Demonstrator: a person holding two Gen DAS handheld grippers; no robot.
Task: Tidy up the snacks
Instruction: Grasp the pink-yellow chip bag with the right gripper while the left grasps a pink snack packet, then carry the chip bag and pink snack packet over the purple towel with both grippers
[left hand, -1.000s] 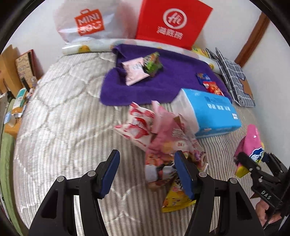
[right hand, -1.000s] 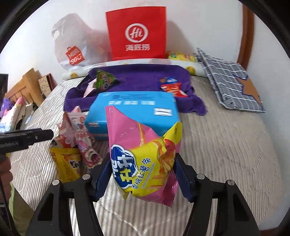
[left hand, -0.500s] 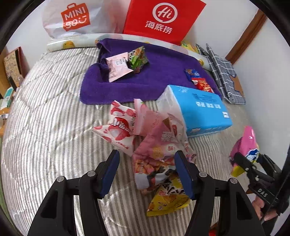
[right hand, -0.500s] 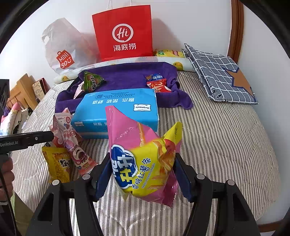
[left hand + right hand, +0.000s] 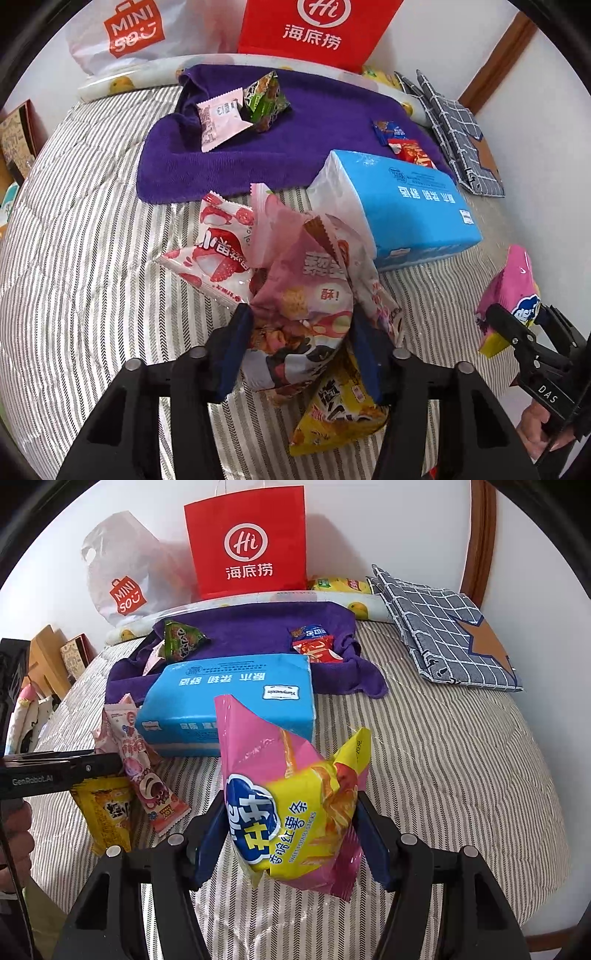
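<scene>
My left gripper (image 5: 301, 343) is closing on a pink biscuit bag (image 5: 314, 291) at the top of a snack pile on the striped bed; both pads touch its sides. Beside the bag lie a white-and-red lychee bag (image 5: 218, 251), a yellow bag (image 5: 340, 410) and a long pink packet (image 5: 140, 764). My right gripper (image 5: 291, 834) is shut on a pink-and-yellow sweet potato stick bag (image 5: 295, 794), held upright above the bed. The purple towel (image 5: 325, 122) carries a pale pink packet (image 5: 219, 118), a green packet (image 5: 266, 101) and small blue and red packets (image 5: 410, 151).
A blue tissue pack (image 5: 406, 206) lies between the pile and the towel. A red paper bag (image 5: 247, 542) and a white shopping bag (image 5: 125, 576) lean on the back wall. A checked cloth (image 5: 443, 627) lies at the back right. A person's hand (image 5: 535, 432) holds the right gripper.
The left gripper came down and forward over the pile, and its jaws narrowed onto the pink biscuit bag. The right gripper kept its bag and hardly moved.
</scene>
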